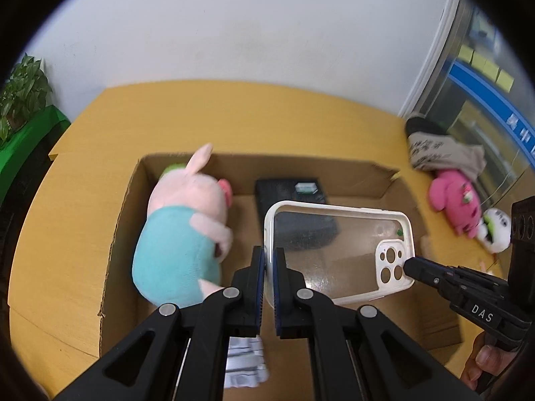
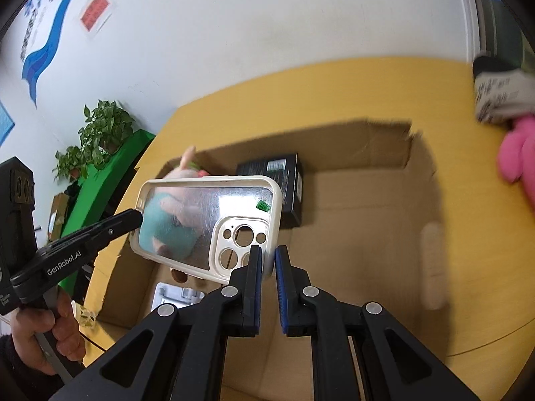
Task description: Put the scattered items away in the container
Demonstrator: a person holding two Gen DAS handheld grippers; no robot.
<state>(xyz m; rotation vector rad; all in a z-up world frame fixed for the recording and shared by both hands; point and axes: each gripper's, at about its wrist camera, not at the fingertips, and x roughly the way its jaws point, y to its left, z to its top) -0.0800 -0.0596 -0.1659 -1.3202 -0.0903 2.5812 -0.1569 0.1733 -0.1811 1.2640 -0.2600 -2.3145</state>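
Observation:
A clear phone case with a cream rim (image 1: 337, 250) (image 2: 207, 220) hangs over the open cardboard box (image 1: 120, 220) (image 2: 378, 140). My left gripper (image 1: 270, 260) is shut on the case's plain end; it also shows in the right wrist view (image 2: 138, 215). My right gripper (image 2: 267, 260) is shut on the camera-cutout end; it also shows in the left wrist view (image 1: 409, 265). Inside the box lie a pink pig plush in a teal shirt (image 1: 187, 224), a black box (image 1: 287, 190) (image 2: 284, 180) and a white blister pack (image 1: 245, 361) (image 2: 174, 295).
The box stands on a yellow table (image 1: 250, 117) (image 2: 334, 93). Right of the box lie a pink plush (image 1: 456, 197) (image 2: 521, 157), a small white plush (image 1: 496, 230) and a grey printed cloth (image 1: 441, 150) (image 2: 501, 93). A green stand with plants (image 2: 103, 173) is at the left.

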